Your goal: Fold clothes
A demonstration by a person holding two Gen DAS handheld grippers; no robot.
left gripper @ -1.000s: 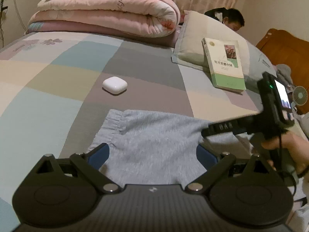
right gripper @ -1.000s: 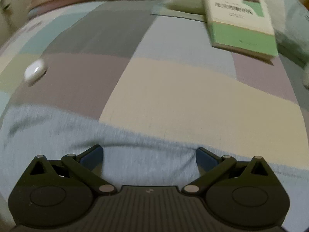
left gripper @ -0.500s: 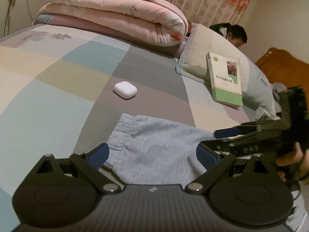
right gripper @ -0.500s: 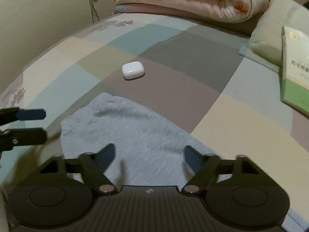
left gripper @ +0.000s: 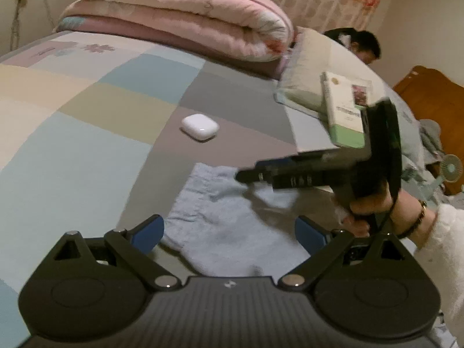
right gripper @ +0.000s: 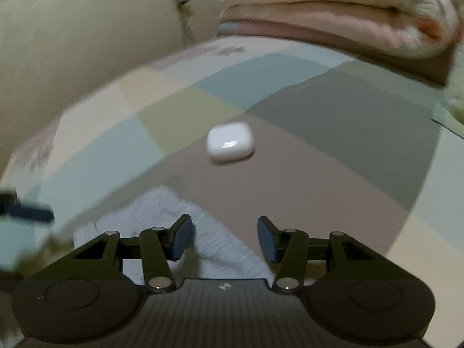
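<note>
- I am looking at a pale grey-blue garment (left gripper: 232, 232) lying on the patchwork bed (left gripper: 87, 150), soft and slightly rumpled, with a gathered elastic hem at its far end.
- The garment is lying just ahead of my left tongs (left gripper: 229, 229), between their spread fingers; they are gripping nothing.
- My right tongs (right gripper: 224, 237) are closing, about half spread, with the cloth under and between them; the pads are not pressing on it.
- Compared with a second ago, my right tongs are reaching in from the right across the left view, swung round toward the hem, and the garment's right side is looking bunched where it lay flat.
- The white earbud case (left gripper: 200, 127) is sitting beyond the hem, as before.
- The garment's long axis is running away from my left tongs, with the gathered hem pointing toward the case and the folded pink quilt (left gripper: 179, 26).
- A book (left gripper: 345, 110) is resting on a pillow (left gripper: 301, 66), far right of the tongs.
</note>
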